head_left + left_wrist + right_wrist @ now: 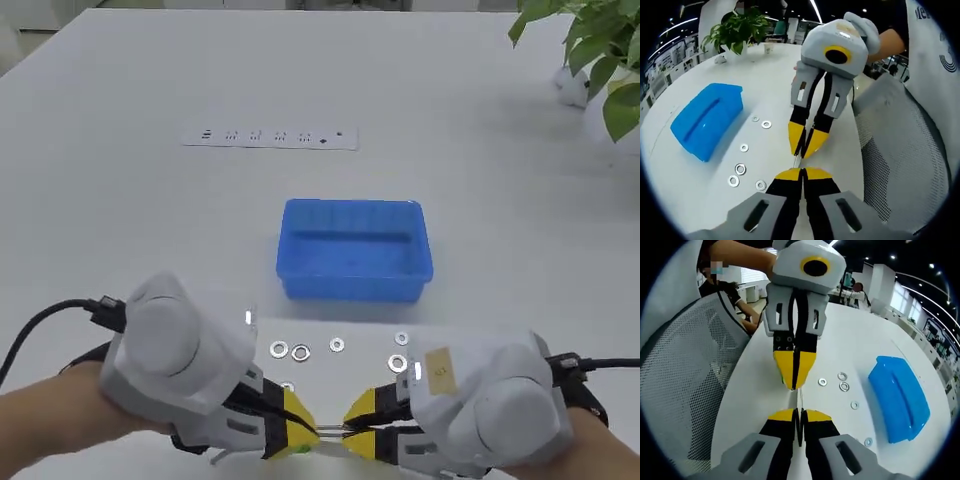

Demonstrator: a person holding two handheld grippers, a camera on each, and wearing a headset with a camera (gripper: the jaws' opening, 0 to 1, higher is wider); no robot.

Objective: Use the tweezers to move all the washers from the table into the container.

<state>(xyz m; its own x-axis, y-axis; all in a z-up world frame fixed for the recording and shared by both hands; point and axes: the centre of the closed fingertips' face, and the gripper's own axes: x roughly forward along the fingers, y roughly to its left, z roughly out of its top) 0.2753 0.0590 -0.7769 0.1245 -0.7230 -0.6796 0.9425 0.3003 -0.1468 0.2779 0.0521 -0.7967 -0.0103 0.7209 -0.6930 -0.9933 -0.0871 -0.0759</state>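
Note:
The thin metal tweezers (330, 431) span the short gap between my two grippers near the table's front edge. My left gripper (305, 436) and right gripper (352, 432) face each other tip to tip, each shut on one end. In the left gripper view my own jaws (802, 173) meet the right gripper (804, 148) across the tweezers (797, 161). Several washers (300, 352) lie scattered between the grippers and the blue container (350, 286). The washers (844, 386) and container (900, 397) sit right of my right gripper (800, 414), opposite the left gripper (794, 385).
A paper strip with printed marks (270, 137) lies beyond the container. A potted plant (600, 50) stands at the far right corner. A mesh chair (900, 150) sits just off the table's near edge.

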